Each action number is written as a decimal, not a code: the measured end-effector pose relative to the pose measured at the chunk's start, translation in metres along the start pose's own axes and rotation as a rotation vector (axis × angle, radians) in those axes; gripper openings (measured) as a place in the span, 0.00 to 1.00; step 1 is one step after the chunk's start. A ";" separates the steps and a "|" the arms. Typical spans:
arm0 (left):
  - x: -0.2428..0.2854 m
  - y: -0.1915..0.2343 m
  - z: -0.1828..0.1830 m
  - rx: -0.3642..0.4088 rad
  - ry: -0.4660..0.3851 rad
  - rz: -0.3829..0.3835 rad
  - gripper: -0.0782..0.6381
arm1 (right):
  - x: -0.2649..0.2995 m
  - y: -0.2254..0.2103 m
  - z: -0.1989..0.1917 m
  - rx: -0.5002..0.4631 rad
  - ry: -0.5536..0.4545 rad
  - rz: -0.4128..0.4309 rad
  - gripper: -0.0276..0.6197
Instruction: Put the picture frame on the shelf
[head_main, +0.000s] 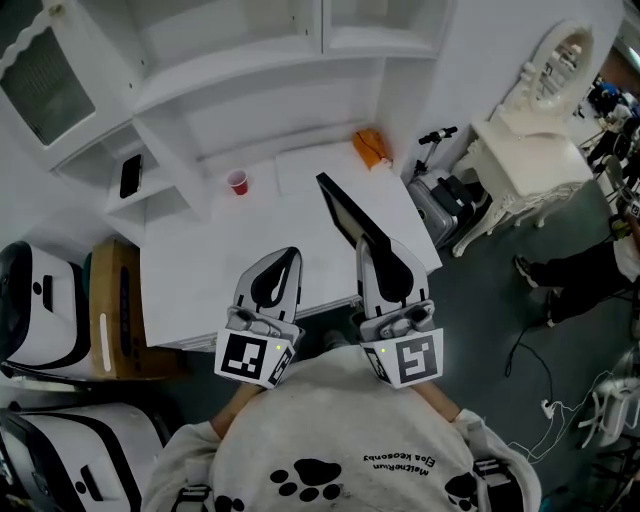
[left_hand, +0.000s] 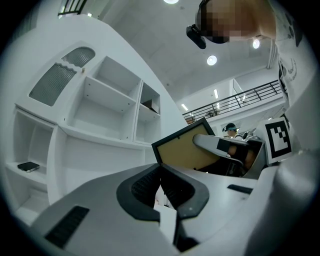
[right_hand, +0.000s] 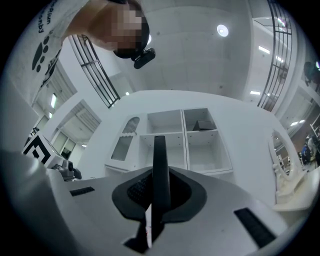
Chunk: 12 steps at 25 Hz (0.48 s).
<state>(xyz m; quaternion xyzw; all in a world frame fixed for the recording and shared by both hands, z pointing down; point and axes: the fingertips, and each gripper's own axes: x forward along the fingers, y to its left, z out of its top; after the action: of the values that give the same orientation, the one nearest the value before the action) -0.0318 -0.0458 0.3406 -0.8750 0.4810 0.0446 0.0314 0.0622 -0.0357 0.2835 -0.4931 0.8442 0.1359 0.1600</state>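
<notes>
Right gripper (head_main: 372, 258) clamps the picture frame (head_main: 343, 212) by its edge, left gripper (head_main: 287, 262) closed, empty; hold the frame upright and aim squarely into a shelf (head_main: 230, 78) bay

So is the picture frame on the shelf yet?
Not yet: the right gripper holds the picture frame in shut jaws above the table, short of the shelf.

Cup (head_main: 237, 182) sits on table (head_main: 200, 275) near its back, packet (head_main: 370, 148) at table's back-right corner, picture frame (head_main: 345, 215) over table's right side, shelf unit (head_main: 250, 75) behind table, box (head_main: 115, 305) left of table.
</notes>
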 end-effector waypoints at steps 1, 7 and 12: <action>0.005 0.005 -0.001 -0.001 -0.001 0.007 0.14 | 0.006 -0.002 -0.004 0.003 0.001 0.008 0.11; 0.034 0.024 -0.007 -0.015 0.000 0.033 0.14 | 0.039 -0.019 -0.018 0.007 0.004 0.044 0.11; 0.055 0.039 -0.007 -0.017 -0.002 0.078 0.14 | 0.064 -0.031 -0.029 0.023 0.008 0.090 0.11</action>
<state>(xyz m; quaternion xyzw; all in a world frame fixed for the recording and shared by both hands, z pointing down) -0.0354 -0.1136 0.3415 -0.8559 0.5141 0.0507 0.0228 0.0560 -0.1123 0.2814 -0.4535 0.8676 0.1314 0.1560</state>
